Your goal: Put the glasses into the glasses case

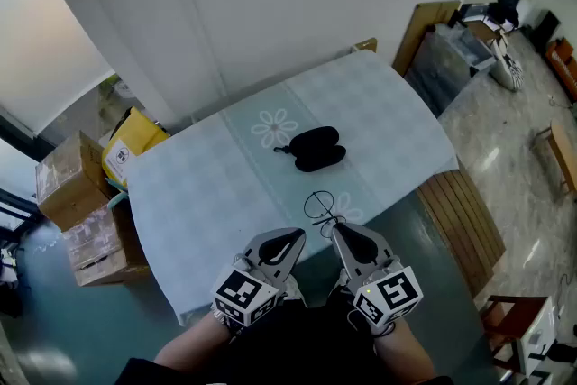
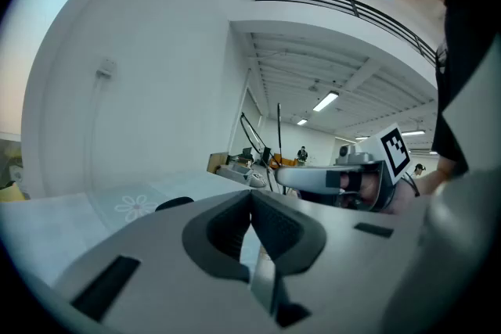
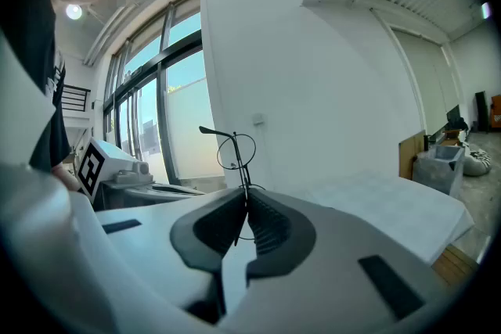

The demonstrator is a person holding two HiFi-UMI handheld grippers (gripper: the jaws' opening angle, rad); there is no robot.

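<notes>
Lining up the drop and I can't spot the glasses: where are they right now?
In the head view the glasses stand pinched in the right gripper, over the near edge of the table and short of the black case.

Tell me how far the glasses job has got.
Done: the glasses are picked up, pinched in the shut right claw over the near edge of the table. In hand: the carry to the black case, which lies farther out on the table, apart from the glasses. Left: setting the glasses inside the case. The left claw is shut and empty.
</notes>
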